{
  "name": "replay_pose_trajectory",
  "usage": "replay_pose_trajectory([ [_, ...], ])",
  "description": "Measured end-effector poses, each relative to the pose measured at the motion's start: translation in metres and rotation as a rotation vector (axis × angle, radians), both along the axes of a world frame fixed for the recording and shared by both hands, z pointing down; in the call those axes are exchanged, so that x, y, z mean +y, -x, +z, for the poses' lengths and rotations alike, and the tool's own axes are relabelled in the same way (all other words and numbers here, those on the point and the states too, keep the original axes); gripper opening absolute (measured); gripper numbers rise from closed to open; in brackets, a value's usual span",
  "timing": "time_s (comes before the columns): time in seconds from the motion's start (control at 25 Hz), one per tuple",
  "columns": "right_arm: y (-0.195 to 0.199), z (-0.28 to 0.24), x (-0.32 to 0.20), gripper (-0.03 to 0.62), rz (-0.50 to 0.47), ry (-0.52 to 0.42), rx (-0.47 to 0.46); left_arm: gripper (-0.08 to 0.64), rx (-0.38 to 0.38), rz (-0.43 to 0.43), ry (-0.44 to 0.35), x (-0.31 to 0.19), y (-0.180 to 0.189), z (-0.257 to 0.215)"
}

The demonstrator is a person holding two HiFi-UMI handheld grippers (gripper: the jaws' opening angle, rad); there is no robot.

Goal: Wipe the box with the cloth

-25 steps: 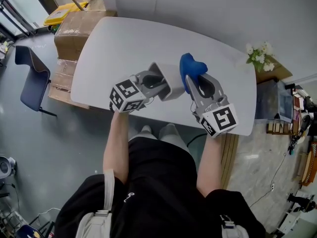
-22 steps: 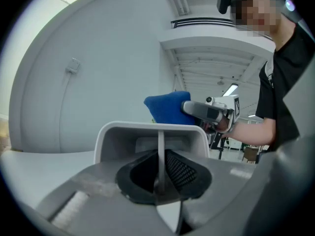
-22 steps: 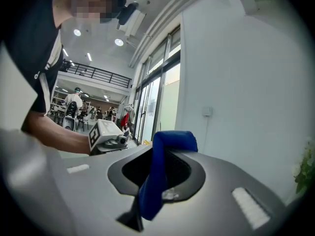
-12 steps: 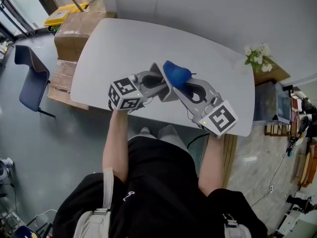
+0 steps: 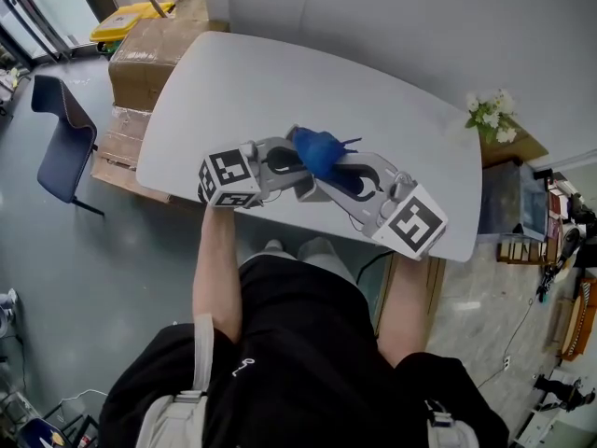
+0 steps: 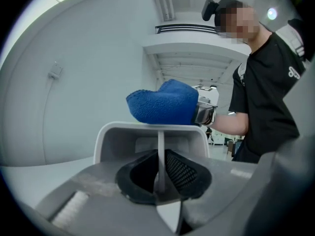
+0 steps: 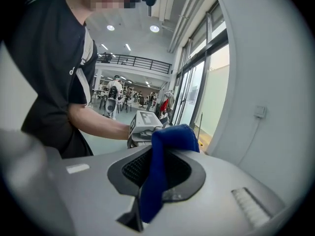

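Head view: left tool (image 5: 287, 168) and right tool (image 5: 331, 164) meet over the near part of the tabletop (image 5: 280, 73). The blue cloth (image 5: 317, 149) sits bunched on top of the box (image 5: 308, 190), which is pale grey and mostly hidden under it; can't tell if the box rests on the tabletop. Left gripper view: left tool (image 6: 158, 178) is clamped nearly closed on one thin wall of the box (image 6: 115, 136), an open, smooth, rounded-corner plastic tub seen from its open side, with the cloth (image 6: 162, 103) touching its far rim. Risk, my read: a single thin-wall grip is weak, so sideways wiping pressure could twist the box or pop it out of the jaws. Right gripper view: right tool (image 7: 150, 181) is closed tight on a fold of the cloth (image 7: 165, 146), with the rest hanging as a thick lump; the box is hidden behind it. Risk: the fold may drag out if the cloth snags the rim, and a bunched wad likely covers little surface per pass.
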State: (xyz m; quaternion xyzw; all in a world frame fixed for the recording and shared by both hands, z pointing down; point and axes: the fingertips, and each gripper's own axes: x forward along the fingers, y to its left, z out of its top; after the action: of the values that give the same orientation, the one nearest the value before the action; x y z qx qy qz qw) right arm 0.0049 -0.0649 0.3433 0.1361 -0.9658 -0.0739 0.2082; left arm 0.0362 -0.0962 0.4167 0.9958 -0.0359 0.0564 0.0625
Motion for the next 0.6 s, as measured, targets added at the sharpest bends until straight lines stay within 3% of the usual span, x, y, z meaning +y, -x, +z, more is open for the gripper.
replay_pose_trajectory([
  [0.24, 0.007, 0.007, 0.005, 0.056, -0.014, 0.017, -0.002, 0.049, -0.035, 0.097, -0.031, 0.019, 0.000, 0.006],
  [0.6, -0.006, 0.002, -0.007, 0.057, 0.057, 0.005, -0.066, 0.051, -0.090, 0.198, -0.092, 0.035, -0.011, 0.001],
])
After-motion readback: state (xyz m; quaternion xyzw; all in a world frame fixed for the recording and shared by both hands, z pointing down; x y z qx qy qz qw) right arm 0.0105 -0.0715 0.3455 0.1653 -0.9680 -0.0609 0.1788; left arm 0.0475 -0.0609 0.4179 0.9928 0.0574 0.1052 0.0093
